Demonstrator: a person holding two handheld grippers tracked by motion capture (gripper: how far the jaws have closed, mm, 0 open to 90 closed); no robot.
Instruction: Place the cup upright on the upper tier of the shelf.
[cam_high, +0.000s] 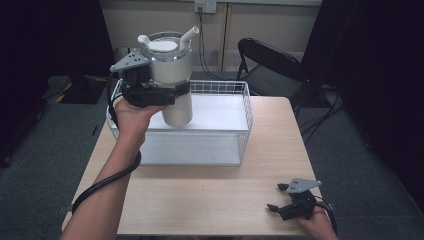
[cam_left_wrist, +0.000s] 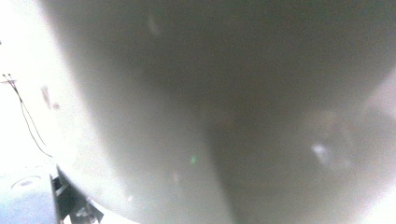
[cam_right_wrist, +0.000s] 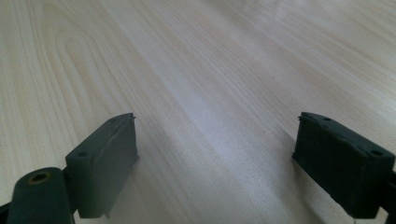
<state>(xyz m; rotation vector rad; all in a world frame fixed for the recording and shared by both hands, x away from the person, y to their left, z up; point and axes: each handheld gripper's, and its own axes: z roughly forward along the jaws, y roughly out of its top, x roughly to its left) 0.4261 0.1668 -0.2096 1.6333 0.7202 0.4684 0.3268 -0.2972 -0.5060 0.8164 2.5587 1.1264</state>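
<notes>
Currently left gripper (cam_high: 167, 94) clamped the white tumbler (cam_high: 172, 75) mid-body, held above the wire basket (cam_high: 245, 107), far left; it apparently could slip. Right gripper (cam_high: 280, 197) rested wide open, empty, near right.

No text, label, brand or number can be read anywhere.

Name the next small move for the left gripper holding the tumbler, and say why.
Probably lower it straight down. The left gripper is shut on the white tumbler, held upright in the air with its base above the white wire basket, so a short descent would likely set it inside. The right gripper rests open on the wooden table, well apart.
</notes>
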